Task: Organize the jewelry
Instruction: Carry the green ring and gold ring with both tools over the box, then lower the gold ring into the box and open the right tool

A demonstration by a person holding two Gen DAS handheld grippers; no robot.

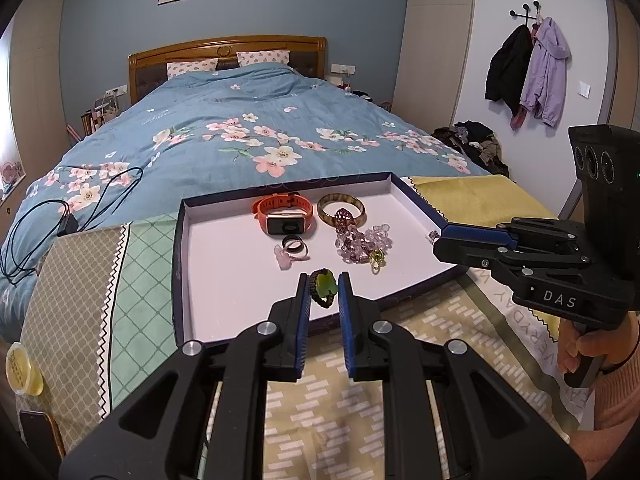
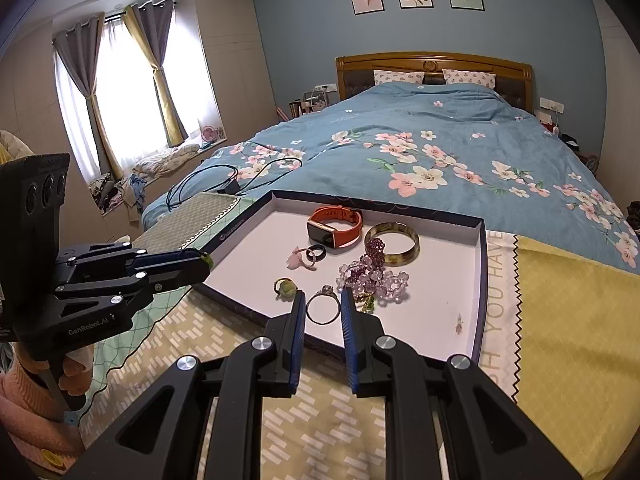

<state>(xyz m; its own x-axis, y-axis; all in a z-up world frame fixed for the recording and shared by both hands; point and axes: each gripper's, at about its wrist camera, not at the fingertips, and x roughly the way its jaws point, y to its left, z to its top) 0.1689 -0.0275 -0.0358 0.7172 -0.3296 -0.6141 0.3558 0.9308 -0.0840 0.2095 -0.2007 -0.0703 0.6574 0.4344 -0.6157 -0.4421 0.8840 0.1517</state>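
A shallow white tray (image 1: 224, 280) with a dark blue rim lies on cloths at the foot of the bed. In it are an orange smartwatch (image 1: 285, 216), an amber bangle (image 1: 341, 210), purple bead bracelets (image 1: 360, 240), a black ring (image 1: 291, 244) beside a pink one, and a yellow-green ring (image 1: 376, 259). My left gripper (image 1: 324, 280) is shut on a green stone ring with a dark beaded band (image 1: 325, 286), over the tray's near edge. My right gripper (image 2: 323, 300) is shut on a silver ring (image 2: 323, 309) set with a clear stone, above the tray's near side.
The tray (image 2: 482, 280) rests on patterned cloths (image 1: 132, 264) and a yellow cloth (image 2: 568, 320). Black cables (image 1: 48, 216) lie on the floral blue duvet (image 1: 248, 120). A yellow round lid (image 1: 20, 368) and a phone (image 1: 40, 428) sit at the left.
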